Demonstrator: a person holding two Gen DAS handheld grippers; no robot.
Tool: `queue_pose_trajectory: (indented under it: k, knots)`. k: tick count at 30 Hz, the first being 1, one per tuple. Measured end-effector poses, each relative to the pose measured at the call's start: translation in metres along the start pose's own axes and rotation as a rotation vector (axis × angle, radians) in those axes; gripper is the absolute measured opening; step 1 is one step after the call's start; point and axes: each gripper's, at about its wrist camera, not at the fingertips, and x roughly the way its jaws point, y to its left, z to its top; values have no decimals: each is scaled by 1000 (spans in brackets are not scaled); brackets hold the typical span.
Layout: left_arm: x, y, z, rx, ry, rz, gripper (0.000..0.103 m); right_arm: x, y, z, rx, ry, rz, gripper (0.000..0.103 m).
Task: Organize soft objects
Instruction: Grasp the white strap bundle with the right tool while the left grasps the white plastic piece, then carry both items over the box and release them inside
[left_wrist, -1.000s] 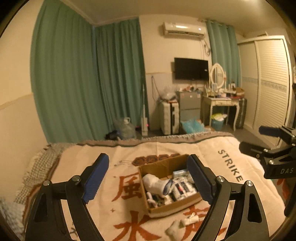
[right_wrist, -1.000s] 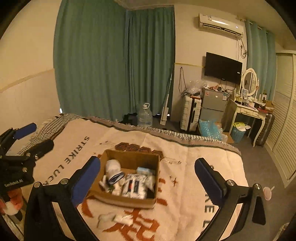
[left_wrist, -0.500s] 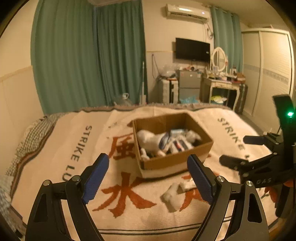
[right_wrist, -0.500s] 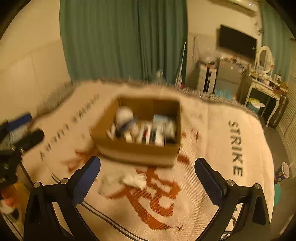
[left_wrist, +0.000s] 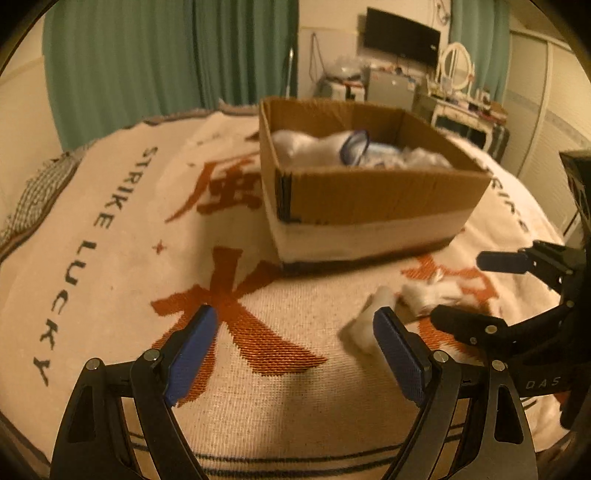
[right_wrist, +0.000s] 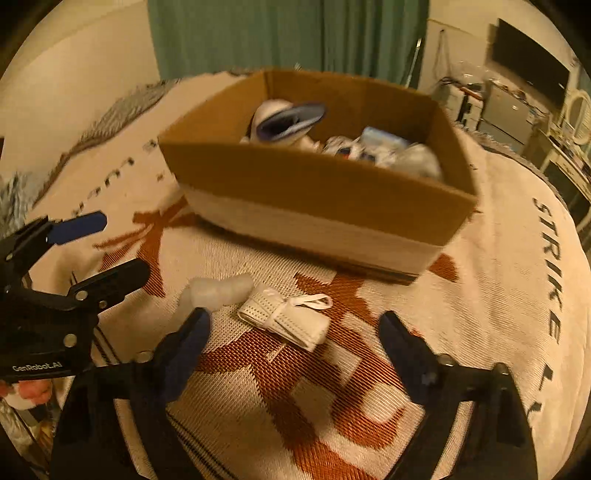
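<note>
Both the left gripper (left_wrist: 291, 354) and right gripper (right_wrist: 291, 347) hover wide open, fingers empty. On the bed blanket (right_wrist: 517, 295), a folded white cloth (right_wrist: 284, 321) and white roll (right_wrist: 218, 290) lie at the cardboard box's (right_wrist: 314, 184) 6 o'clock.

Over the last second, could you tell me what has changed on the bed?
Both grippers, left and right, came down close to the blanket, toward the two loose white items: the roll and the folded cloth. Nothing was grasped. Both stay open; the cardboard box and loose items lie as before.
</note>
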Motion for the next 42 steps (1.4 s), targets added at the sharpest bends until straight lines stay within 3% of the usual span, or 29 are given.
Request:
queue_pose_trajectory:
  k: [3,6,9,18,19,20,22,24,27,34,42]
  knots:
    - [8,4,-1,-5,17,-13,87,19,2,0,-13,33,5,83]
    - [11,6,0,-9,26,-28,87,34,-1,-2,-7,62,5,61]
    - [10,5,3,-2,26,-47,85,37,-7,-3,13,51,6,56]
    - [25,-32,-2,34,78,-157,85,5,-35,0,56,-12,-33,55]
    - [30,-36,-2,40,84,-163,82,4,-37,0,60,-14,-36,55]
    - [33,-39,-2,43,91,-166,70,2,-40,-1,64,-14,-38,55]
    - [43,-43,-2,39,115,-178,60,1,-43,-2,68,-12,-43,55]
    - [49,-44,-3,41,123,-183,43,-1,-46,-3,71,-10,-41,55]
    - [44,-44,-4,55,112,-179,31,0,-43,-3,58,-7,-52,55]
    - [16,-37,-6,60,82,-179,29,-19,-35,-2,64,-35,-59,55]
    - [-41,-40,2,61,1,-174,29,-74,-21,-3,89,-112,-104,55]
